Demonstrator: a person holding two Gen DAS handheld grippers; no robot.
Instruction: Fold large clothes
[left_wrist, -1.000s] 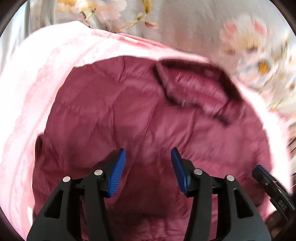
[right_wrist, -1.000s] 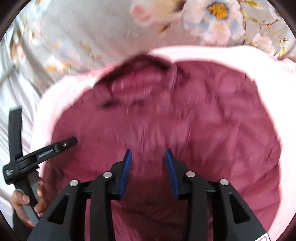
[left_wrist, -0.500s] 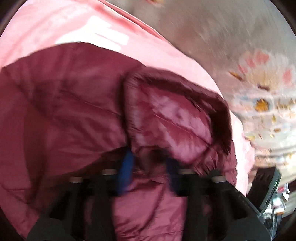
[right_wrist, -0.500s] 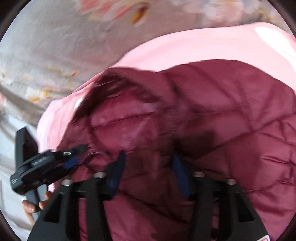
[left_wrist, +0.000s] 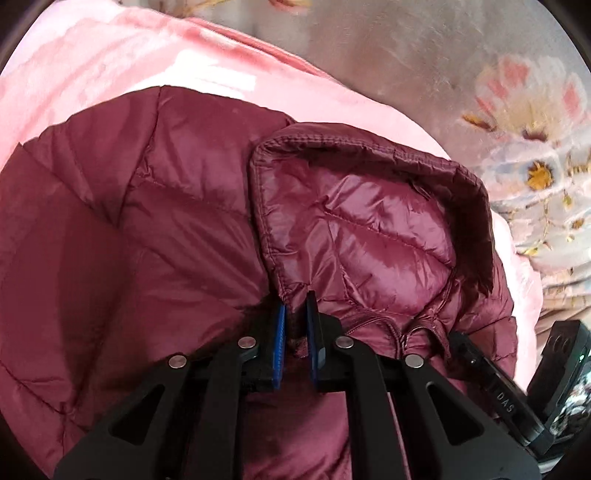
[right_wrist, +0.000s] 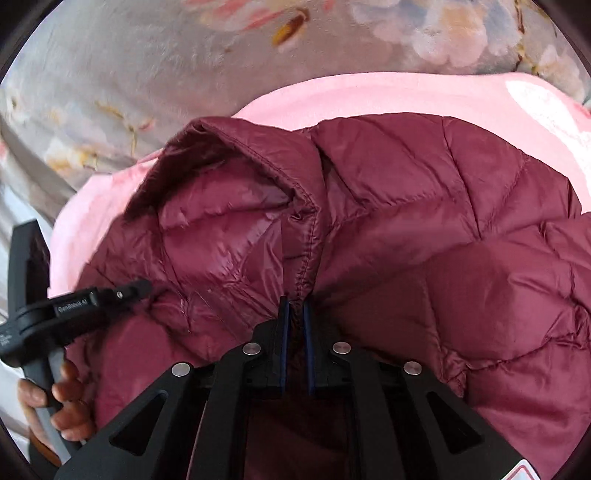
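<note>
A maroon quilted jacket (left_wrist: 166, 240) lies spread on a pink blanket (left_wrist: 110, 66). Its collar (left_wrist: 369, 221) stands puffed up near the middle. My left gripper (left_wrist: 295, 306) pinches the collar's near left edge; its jaws are closing with the seam between the blue pads. In the right wrist view, the right gripper (right_wrist: 294, 306) is shut on the collar's other front seam of the jacket (right_wrist: 443, 258). The two grippers sit close together, one at each side of the neck opening.
The pink blanket (right_wrist: 369, 96) rests on grey floral bedding (right_wrist: 147, 74), which also shows in the left wrist view (left_wrist: 535, 166). A hand (right_wrist: 66, 398) holds the left tool's black frame (right_wrist: 55, 314) at the left edge. The right tool's body (left_wrist: 498, 387) shows at lower right.
Both grippers came down from above the open jacket to the collar and went from wide open to pinched on its fabric. The collar now bulges upward between them.
</note>
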